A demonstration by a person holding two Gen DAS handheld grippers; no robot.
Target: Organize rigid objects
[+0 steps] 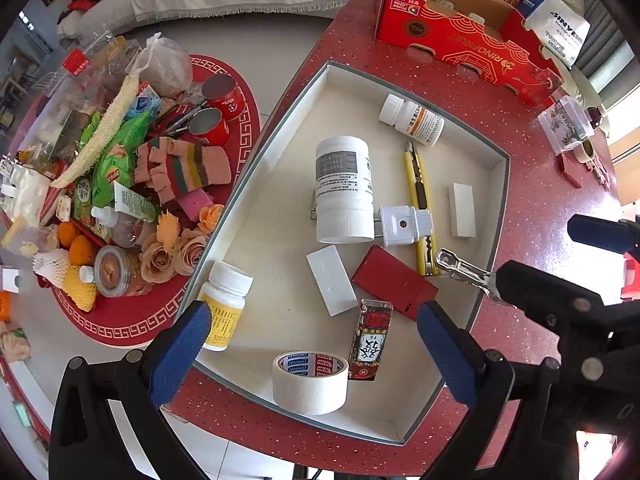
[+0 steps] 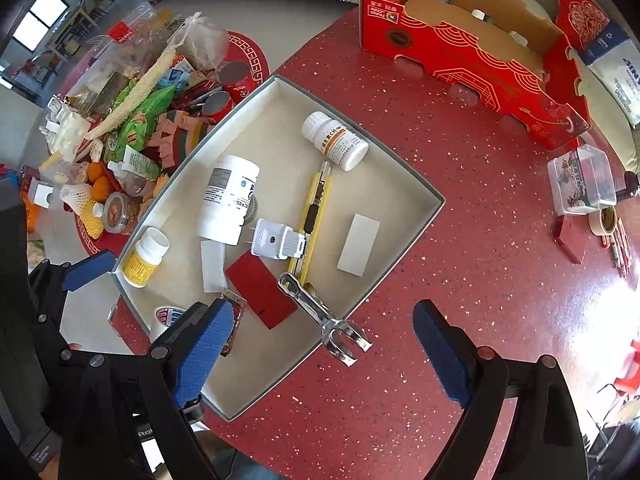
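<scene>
A shallow beige tray (image 1: 280, 160) sits on the red table. In it lie a big white bottle (image 1: 344, 188), two small pill bottles (image 1: 412, 120) (image 1: 224, 308), a yellow utility knife (image 1: 420, 208), a white plug (image 1: 404, 224), a red card (image 1: 394, 282), a patterned small box (image 1: 370, 338) and a tape roll (image 1: 310, 382). My left gripper (image 1: 316, 356) hangs open above the tape roll and patterned box, gripping nothing. A shiny metal clip (image 2: 324, 316) lies across the tray's (image 2: 272, 120) near rim. My right gripper (image 2: 324, 354) is open around it, pads apart from it.
A red cardboard box (image 2: 460, 60) stands at the table's far side. A round red mat (image 1: 120, 332) to the left is piled with snacks, cloths, cans and fruit. A clear plastic box (image 2: 584, 184) and another tape roll (image 2: 602, 220) sit at the table's right.
</scene>
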